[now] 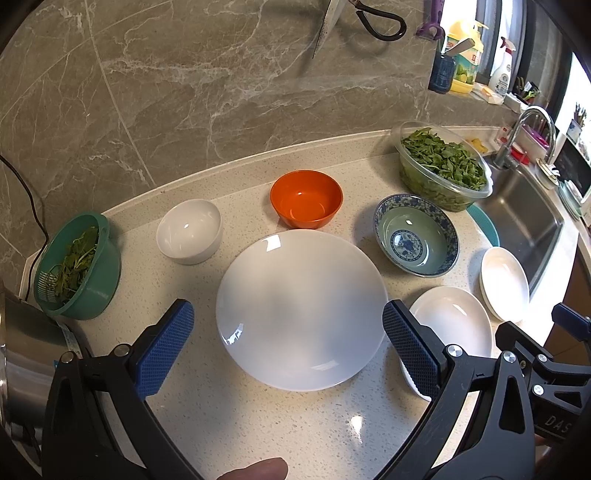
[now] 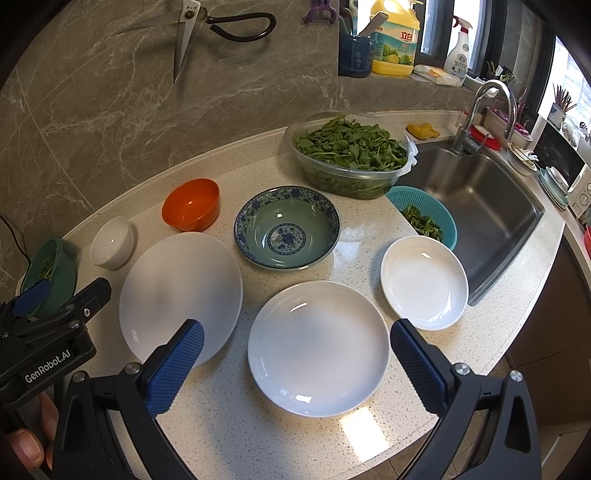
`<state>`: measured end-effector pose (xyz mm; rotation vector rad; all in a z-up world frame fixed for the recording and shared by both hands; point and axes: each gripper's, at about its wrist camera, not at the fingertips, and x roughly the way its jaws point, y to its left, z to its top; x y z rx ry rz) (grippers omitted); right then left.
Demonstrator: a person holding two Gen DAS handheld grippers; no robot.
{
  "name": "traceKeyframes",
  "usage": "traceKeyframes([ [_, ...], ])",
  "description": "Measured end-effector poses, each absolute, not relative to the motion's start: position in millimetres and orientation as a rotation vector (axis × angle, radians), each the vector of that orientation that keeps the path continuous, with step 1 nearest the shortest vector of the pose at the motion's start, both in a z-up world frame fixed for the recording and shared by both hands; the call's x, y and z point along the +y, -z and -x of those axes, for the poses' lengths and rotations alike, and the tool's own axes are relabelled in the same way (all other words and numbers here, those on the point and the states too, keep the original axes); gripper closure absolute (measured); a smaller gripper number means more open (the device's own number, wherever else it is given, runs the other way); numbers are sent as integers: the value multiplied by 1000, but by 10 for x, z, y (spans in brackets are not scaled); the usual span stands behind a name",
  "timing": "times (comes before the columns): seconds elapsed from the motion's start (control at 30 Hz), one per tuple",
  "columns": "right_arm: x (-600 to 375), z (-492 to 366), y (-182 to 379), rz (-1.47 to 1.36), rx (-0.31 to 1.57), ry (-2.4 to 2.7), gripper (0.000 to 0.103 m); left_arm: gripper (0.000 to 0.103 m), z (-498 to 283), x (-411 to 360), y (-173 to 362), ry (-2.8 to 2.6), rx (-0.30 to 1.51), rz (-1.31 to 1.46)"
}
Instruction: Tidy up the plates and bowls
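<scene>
A large white plate lies on the speckled counter. Right of it lie a medium white plate and a small white plate. Behind stand a small white bowl, an orange bowl and a blue-patterned bowl. My left gripper is open and empty, hovering over the large plate. My right gripper is open and empty, over the medium plate.
A clear tub of greens stands at the back. A teal colander sits by the sink. A green colander with greens and a steel pot stand at the left. Scissors hang on the wall.
</scene>
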<state>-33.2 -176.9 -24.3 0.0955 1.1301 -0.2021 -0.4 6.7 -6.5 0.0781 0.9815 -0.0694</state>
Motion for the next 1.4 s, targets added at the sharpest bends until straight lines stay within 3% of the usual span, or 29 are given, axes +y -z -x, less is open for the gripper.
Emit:
traceKeyframes([
  [0.9,-1671,318,291,-110,1134,182,0,0,-8,190,183,103,997,-60],
  [1.07,-1646,278,315,-216,1086,28,0,0,39,560,489,152,1048,18],
  [1.2,-1600,224,438,-265,1060,-138,0,0,43,1154,880,273,1131,288],
  [1.33,-1638,106,593,-324,1107,-203,0,0,88,1363,1038,274,1068,158],
  [1.4,-1764,17,723,-452,1163,-227,0,0,5,1448,1197,252,1170,132],
])
